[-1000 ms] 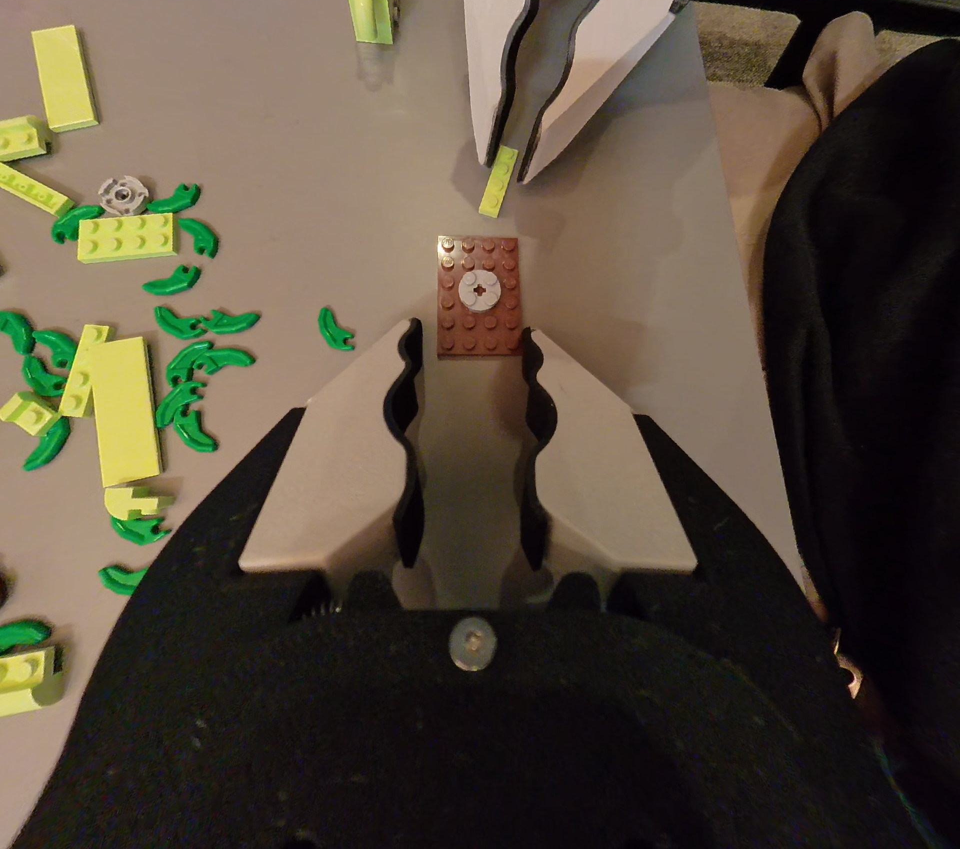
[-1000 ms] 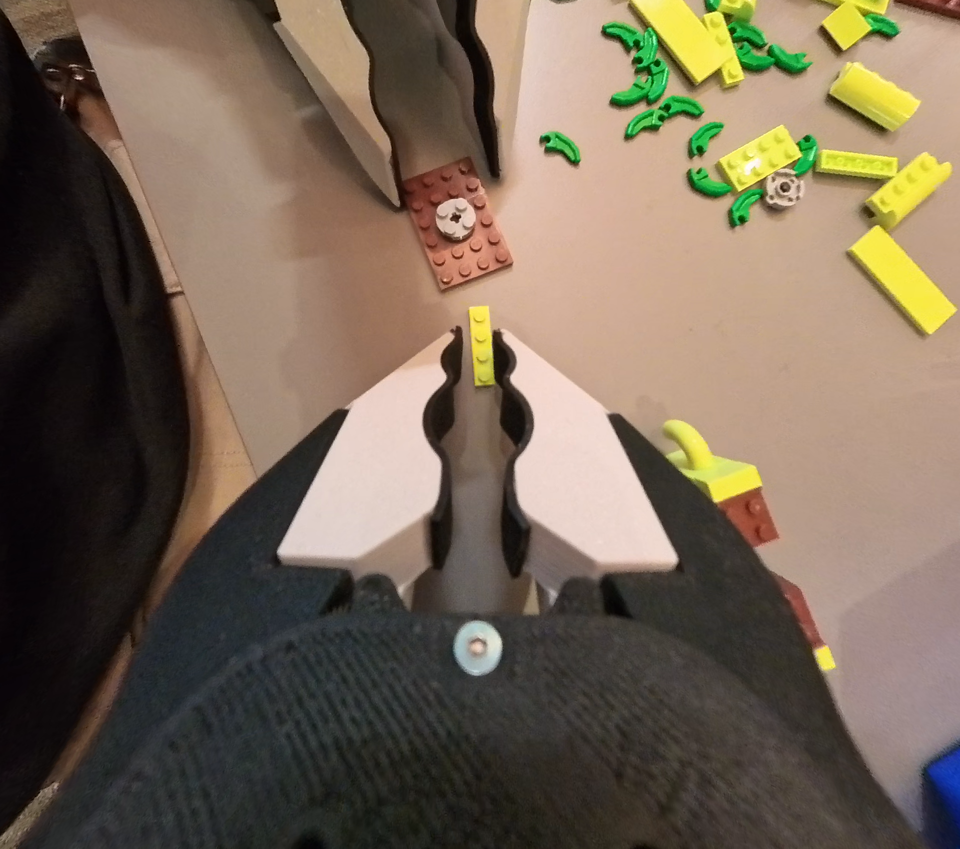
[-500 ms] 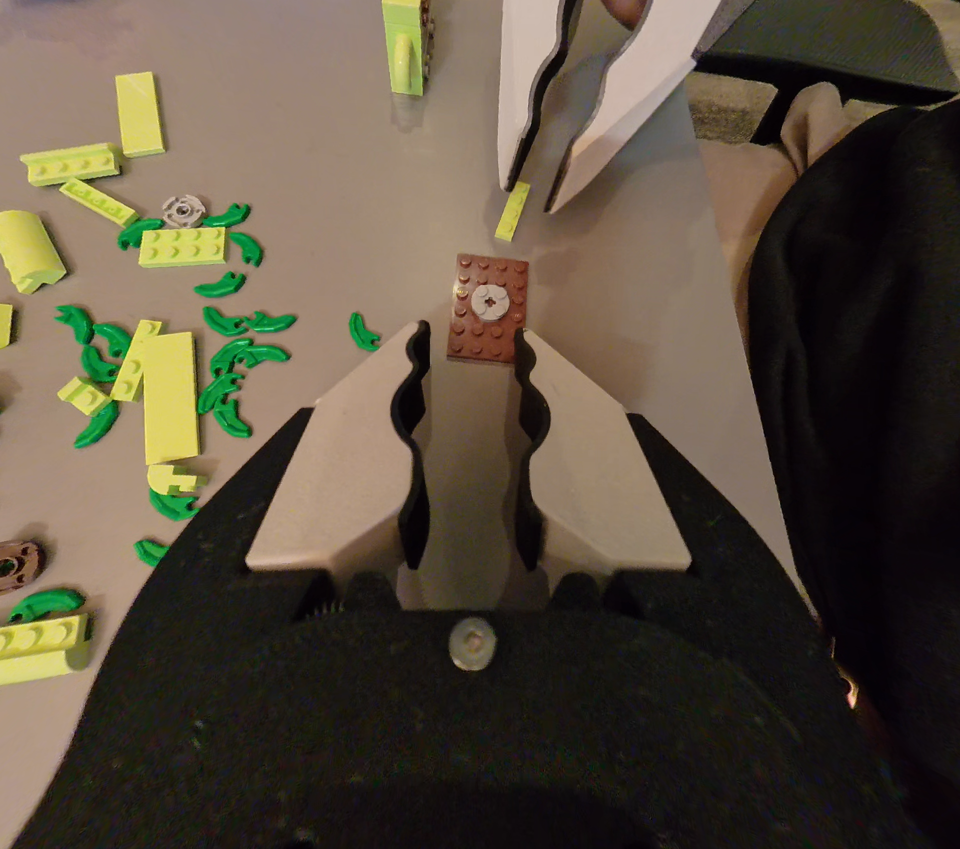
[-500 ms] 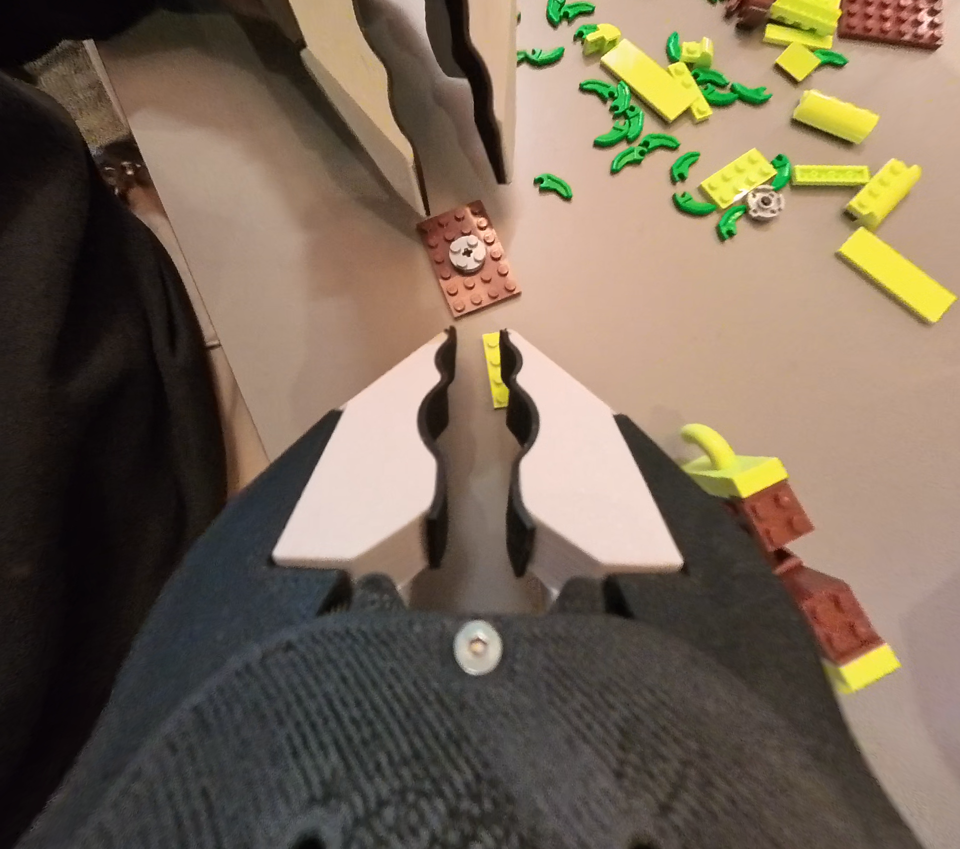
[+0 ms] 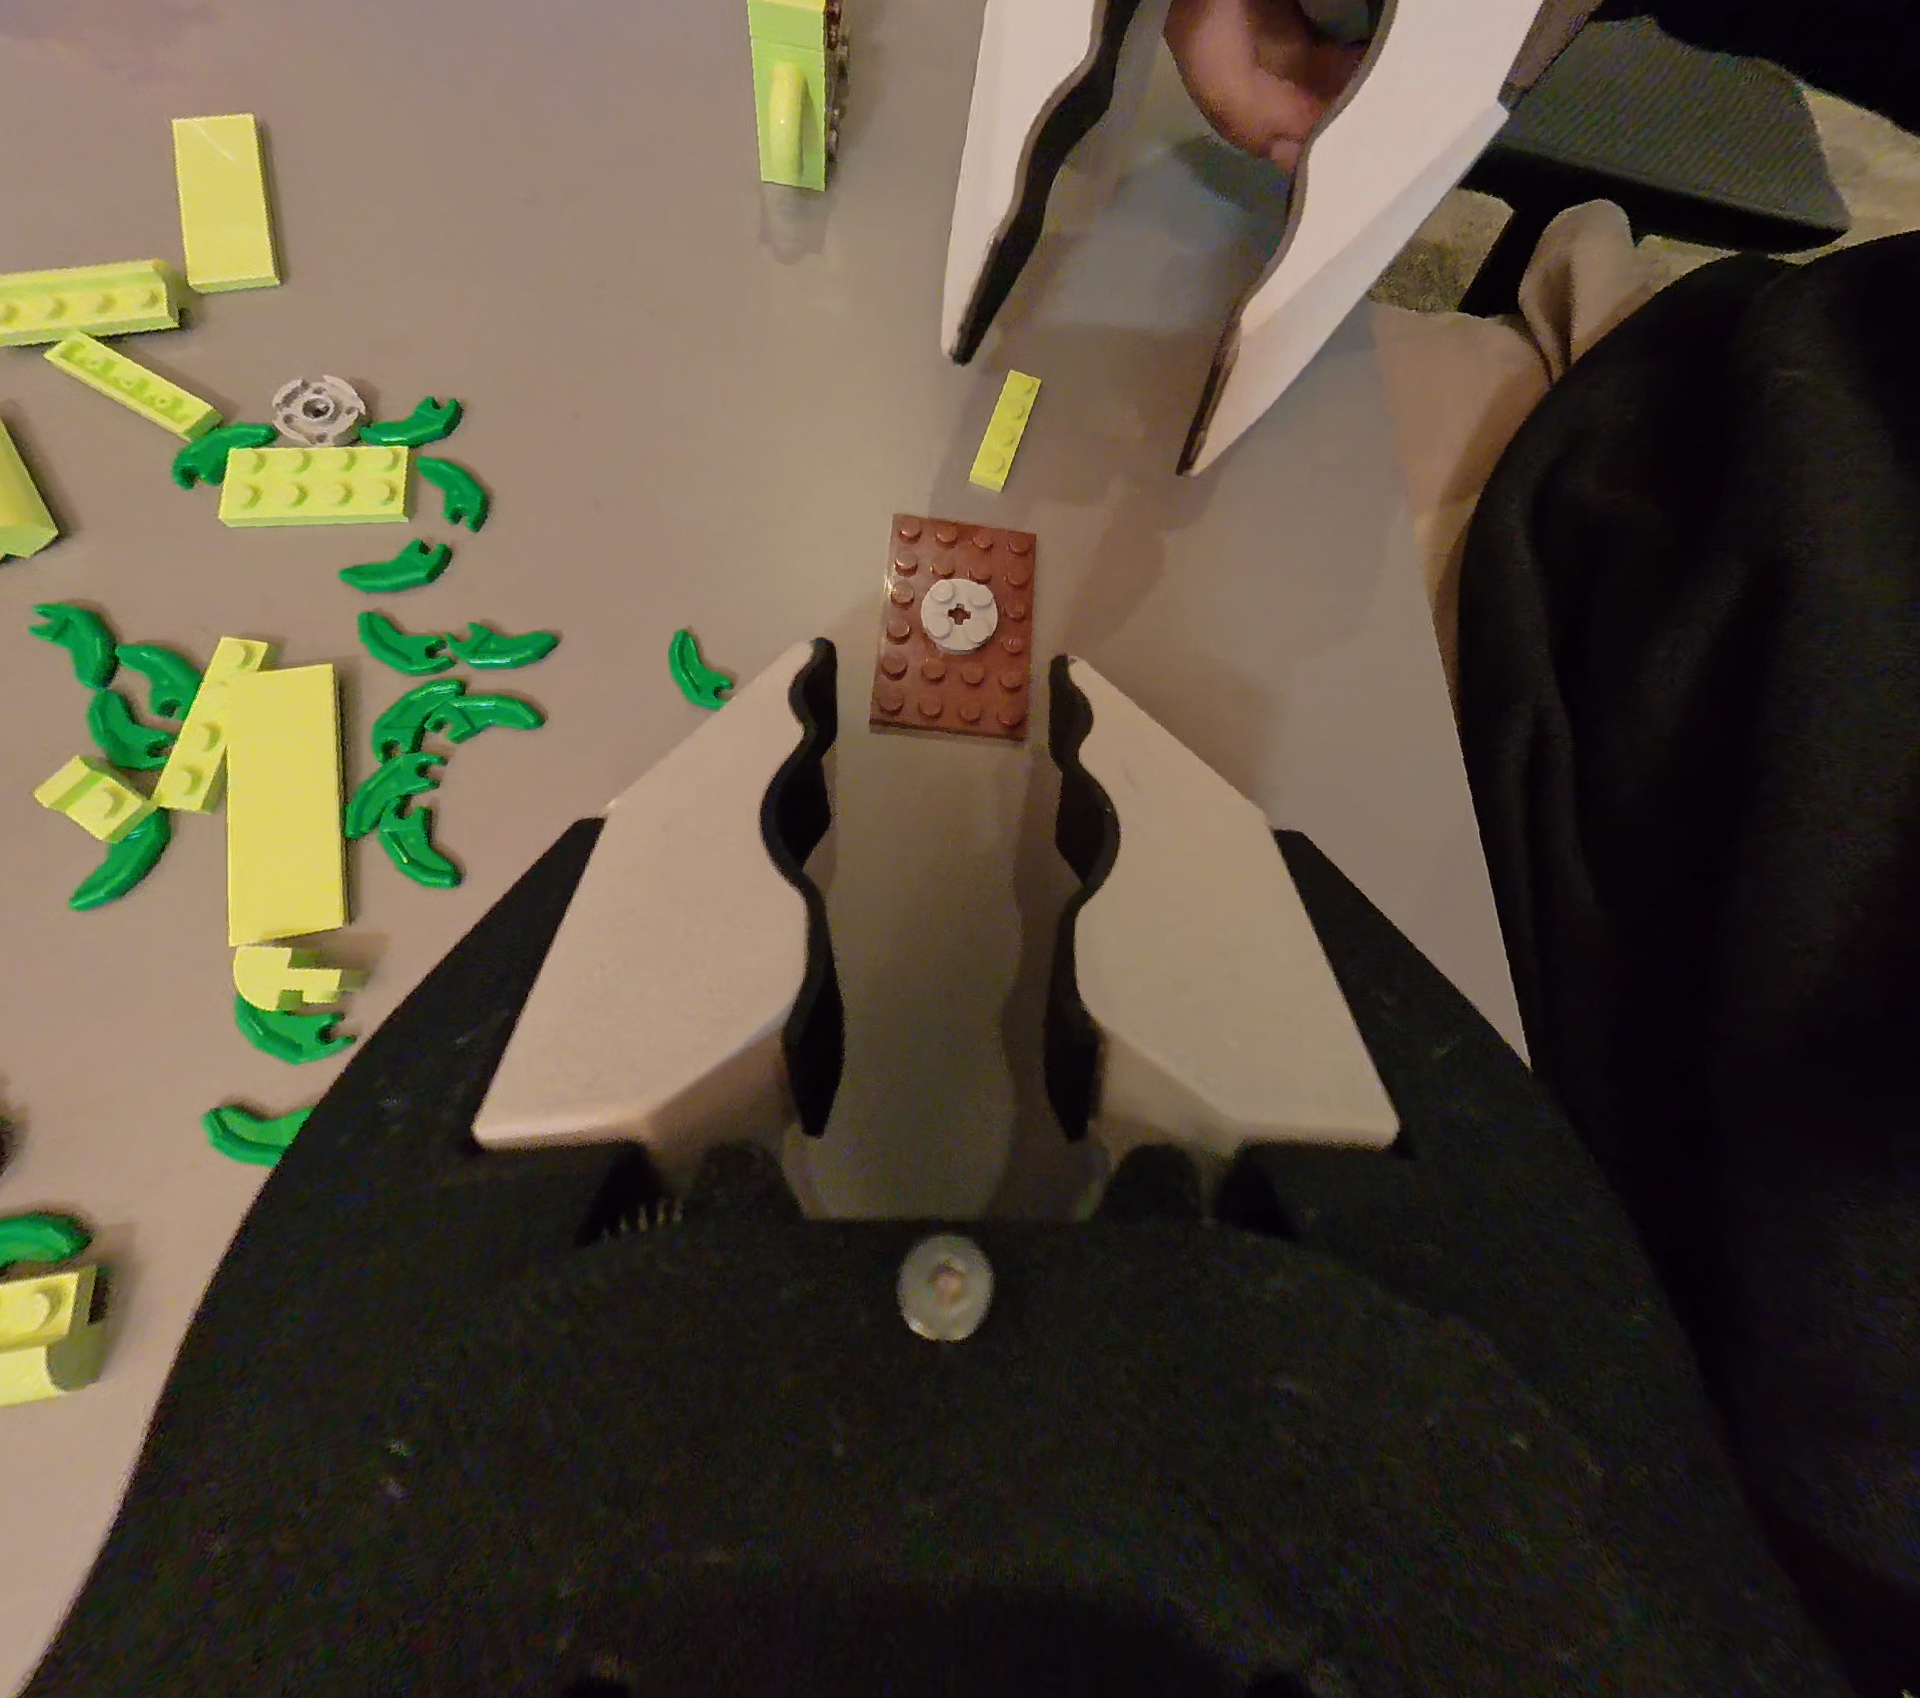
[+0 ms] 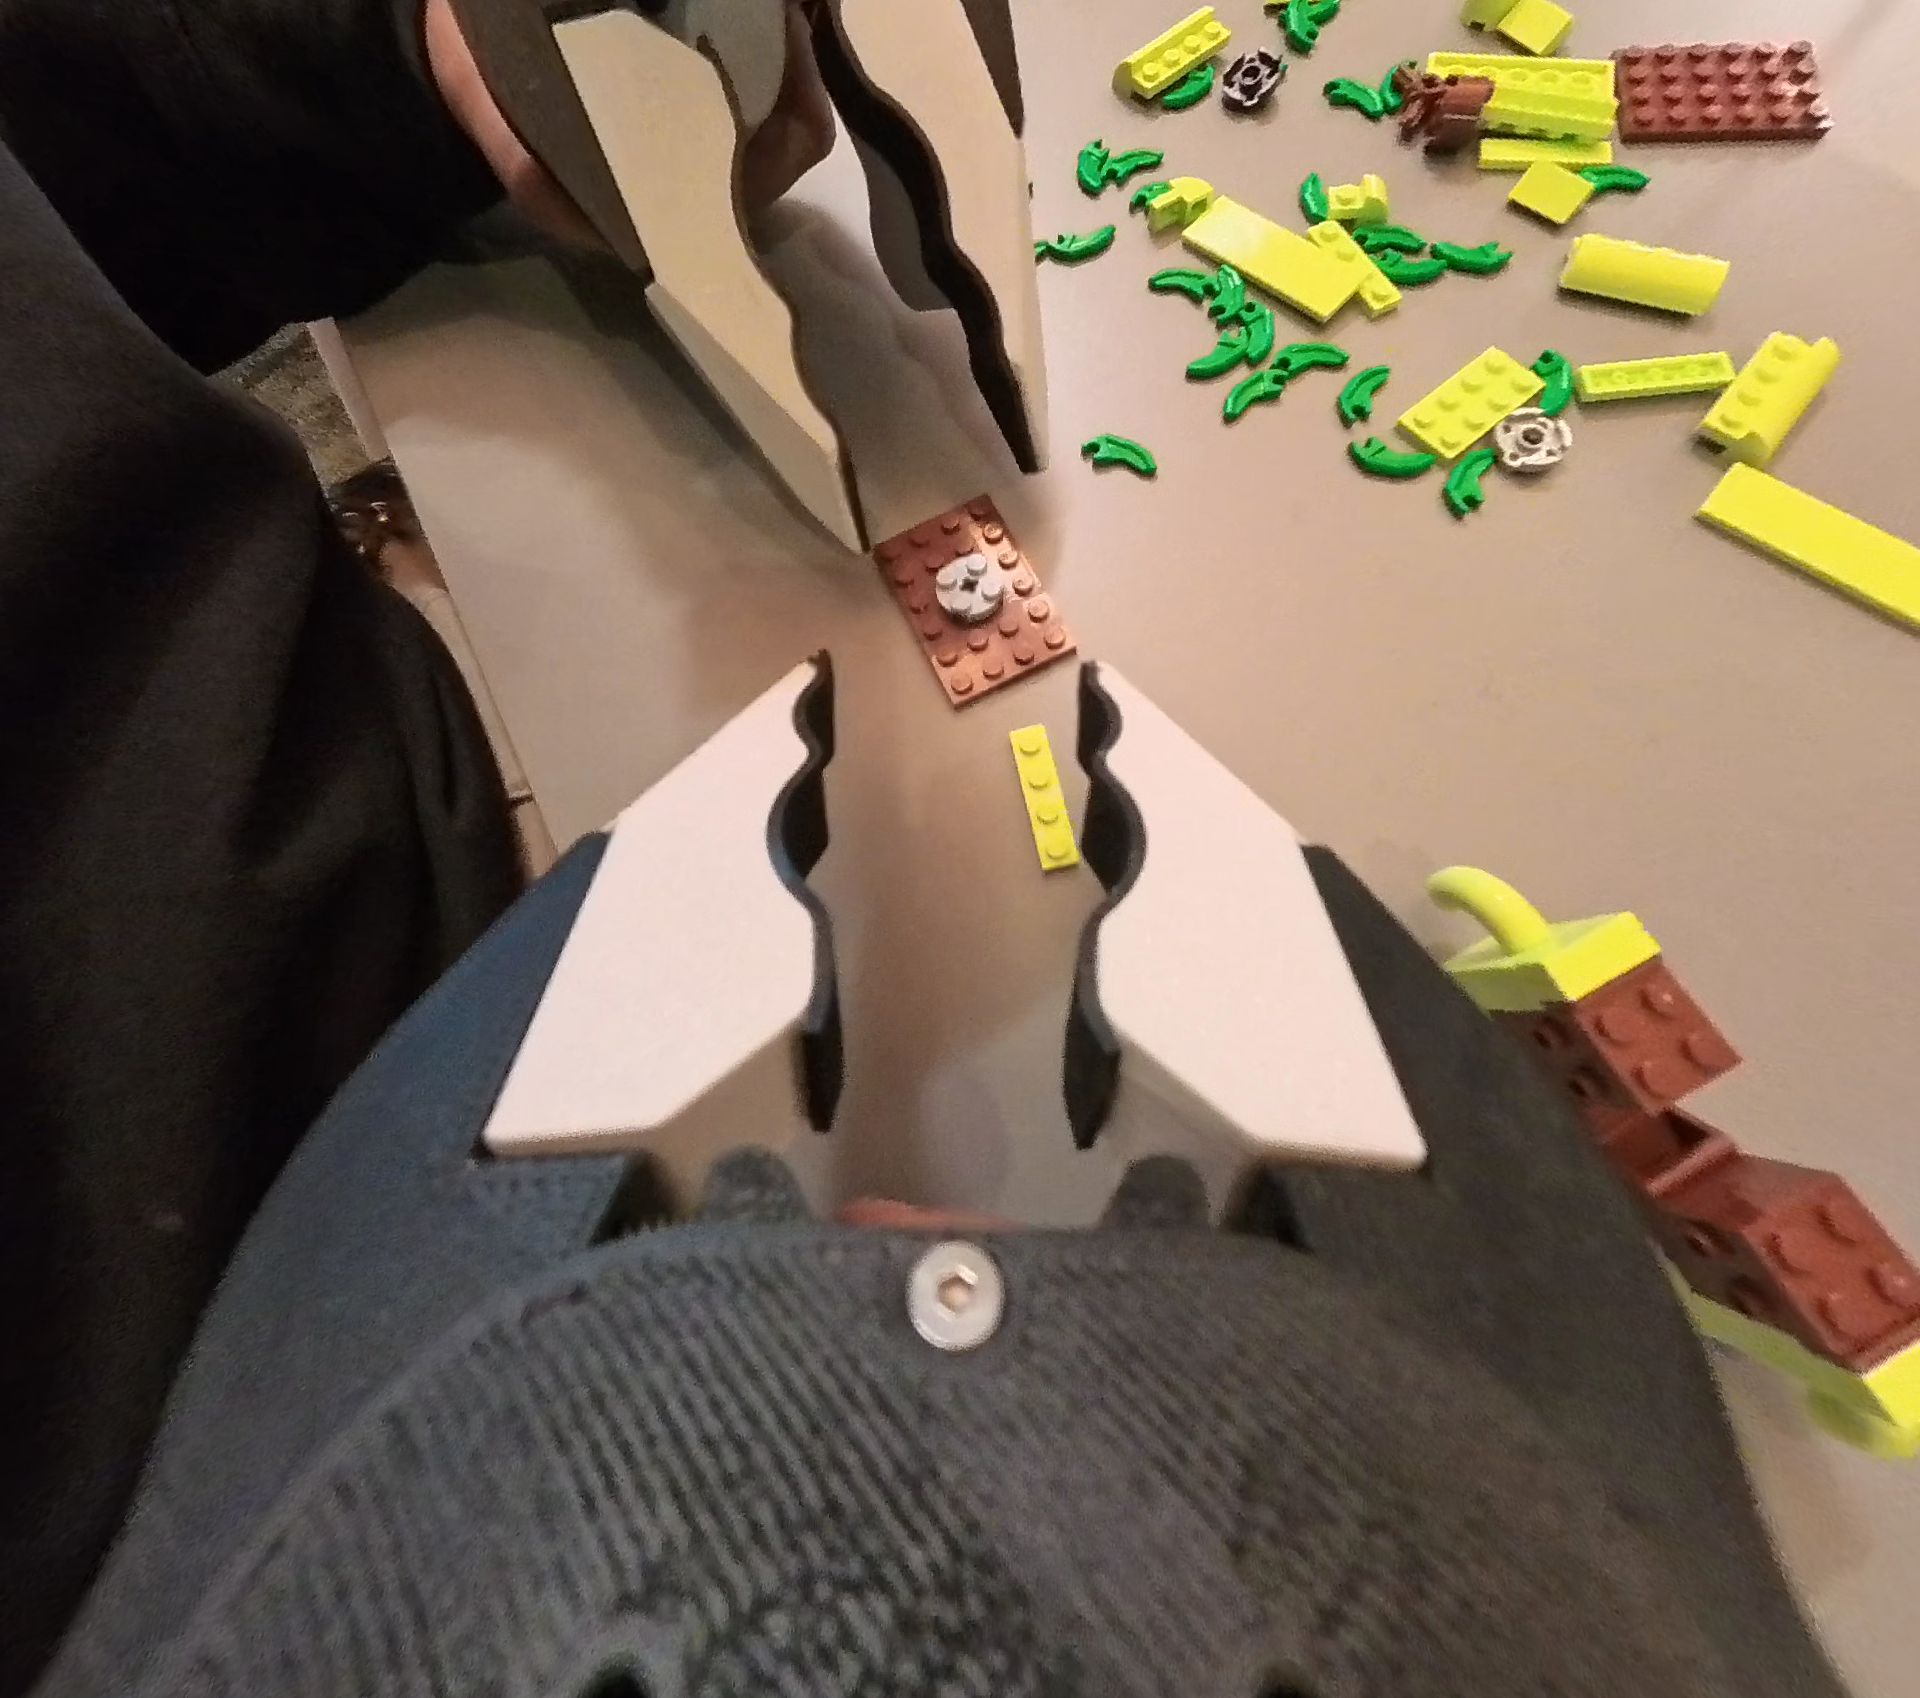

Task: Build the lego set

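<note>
Your right gripper [image 6: 954,692], jaws apart and empty, has the lime strip [image 6: 1043,798] lying lengthwise just inside its right finger, short of the brown plate [image 6: 1003,625] near the worktop's edge.

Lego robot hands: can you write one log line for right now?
left gripper: open, at brown plate | right gripper: open | lime strip: on table

Grey table [image 5: 582,121]: brown plate [image 5: 961,625], lime strip [image 5: 1005,430], green leaves [image 5: 426,713]
</note>
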